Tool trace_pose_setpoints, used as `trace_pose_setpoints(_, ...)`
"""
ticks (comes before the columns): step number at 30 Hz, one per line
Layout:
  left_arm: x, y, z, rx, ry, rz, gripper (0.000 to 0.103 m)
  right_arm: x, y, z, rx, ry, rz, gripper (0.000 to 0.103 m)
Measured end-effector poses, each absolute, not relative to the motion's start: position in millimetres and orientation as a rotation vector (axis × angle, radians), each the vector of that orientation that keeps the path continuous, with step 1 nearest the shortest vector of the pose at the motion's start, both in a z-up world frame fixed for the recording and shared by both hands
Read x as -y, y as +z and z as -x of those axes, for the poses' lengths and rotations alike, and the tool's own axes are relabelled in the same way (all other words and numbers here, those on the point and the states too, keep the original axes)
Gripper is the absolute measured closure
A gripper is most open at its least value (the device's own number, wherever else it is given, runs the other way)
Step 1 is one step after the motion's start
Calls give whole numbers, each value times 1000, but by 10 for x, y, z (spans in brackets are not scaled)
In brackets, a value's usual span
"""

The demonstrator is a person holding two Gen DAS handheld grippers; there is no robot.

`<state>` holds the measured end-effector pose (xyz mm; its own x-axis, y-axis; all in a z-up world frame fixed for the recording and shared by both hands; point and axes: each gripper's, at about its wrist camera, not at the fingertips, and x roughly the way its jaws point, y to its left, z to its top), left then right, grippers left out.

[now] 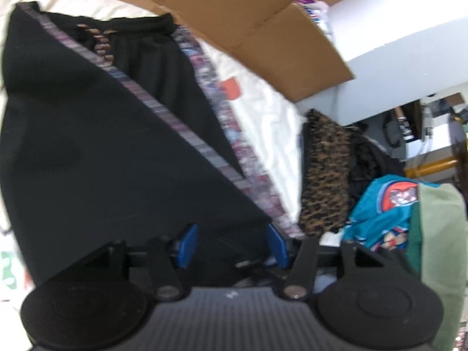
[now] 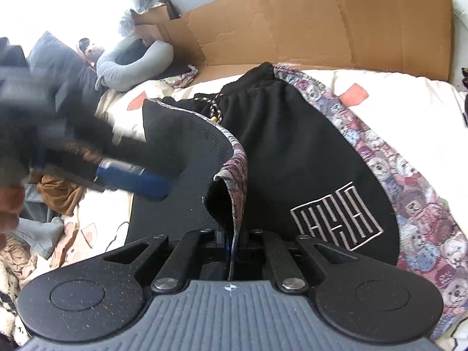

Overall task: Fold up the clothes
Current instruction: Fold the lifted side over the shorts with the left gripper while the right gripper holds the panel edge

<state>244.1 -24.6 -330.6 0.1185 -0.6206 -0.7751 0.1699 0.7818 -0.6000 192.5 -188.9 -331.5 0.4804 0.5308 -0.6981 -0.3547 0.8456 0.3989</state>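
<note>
Shorts mid-fold on the bed, right gripper pinching the hem.

My right gripper (image 2: 231, 248) is clamped on the patterned edge of the black shorts (image 2: 292, 158), lifting it to carry the fold; my left gripper (image 1: 232, 244) stands half open, empty, just above the fabric. The white bedding (image 1: 263, 117) lies beyond, a cardboard box (image 2: 321, 23) behind, loose clothes (image 1: 324, 172) beside.

Bright daylight floods both views, blowing out the white bedding (image 2: 409, 87) at far left in the right wrist view. Fisheye bending curves the cardboard (image 2: 321, 23) and darkens the corners. The left wrist view is softly smeared throughout; in the right, the left gripper (image 2: 131, 180) is streaked with motion blur.
</note>
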Motion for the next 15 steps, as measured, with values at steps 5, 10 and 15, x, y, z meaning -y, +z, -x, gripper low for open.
trace_pose_setpoints(5,-33,-3425,-2317,-1359,-531,388,44,2075,-3203,-1929,-911,503,-219,102)
trace_pose_setpoints(10,-278,-3587,-2190,-1398,-474,386,44,2271,-3144,-1909,-910,459,-226,102)
trace_pose_setpoints(15,-403,-3752,-2055,-1446,-437,380,44,2453,-3144,-1901,-921,413,-240,102)
